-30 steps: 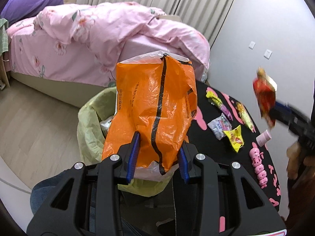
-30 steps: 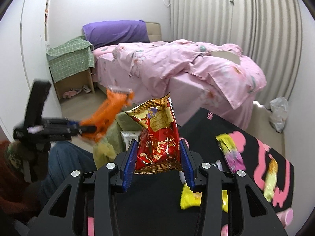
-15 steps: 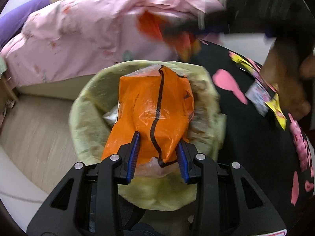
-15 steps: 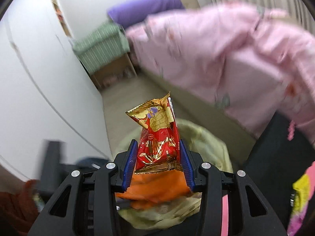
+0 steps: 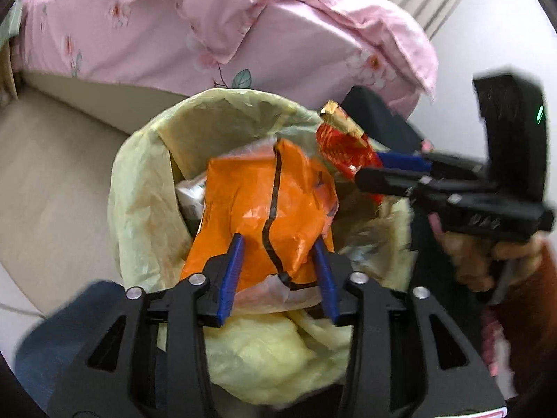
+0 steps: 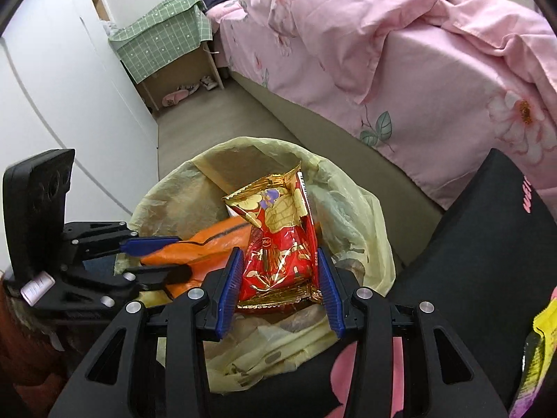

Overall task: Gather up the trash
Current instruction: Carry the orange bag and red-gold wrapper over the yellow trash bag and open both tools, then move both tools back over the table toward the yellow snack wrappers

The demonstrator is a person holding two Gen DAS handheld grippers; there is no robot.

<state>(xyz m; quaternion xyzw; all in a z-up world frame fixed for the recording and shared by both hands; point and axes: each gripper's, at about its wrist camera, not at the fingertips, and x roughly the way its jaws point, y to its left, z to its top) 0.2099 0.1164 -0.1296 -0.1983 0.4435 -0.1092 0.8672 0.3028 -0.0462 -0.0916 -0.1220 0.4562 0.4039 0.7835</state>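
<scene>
A bin lined with a pale yellow bag [image 5: 139, 191] [image 6: 167, 202] stands below both grippers. My left gripper [image 5: 278, 240] [image 6: 181, 256] has an orange plastic bag [image 5: 250, 202] [image 6: 209, 244] between its blue pads, hanging into the bin's mouth. Its jaws are opening, and the bag still touches both pads. My right gripper [image 6: 278, 254] [image 5: 369, 167] is shut on a red and gold snack packet [image 6: 278, 244] [image 5: 341, 146], held upright over the bin's right rim. White wrappers lie deeper in the bin, partly hidden by the orange bag.
A bed with a pink floral quilt [image 6: 383, 52] runs close behind the bin. A black table with pink shapes [image 6: 487, 244] borders the bin on the right, with a yellow packet [image 6: 543, 331] at its edge. A green-clothed nightstand [image 6: 163, 38] stands far left. A hand [image 5: 466, 254] holds the right gripper.
Both grippers have come down over the bin, and the right one has swung in from the table with the red packet. The left jaws stand slightly wider around the orange bag.
</scene>
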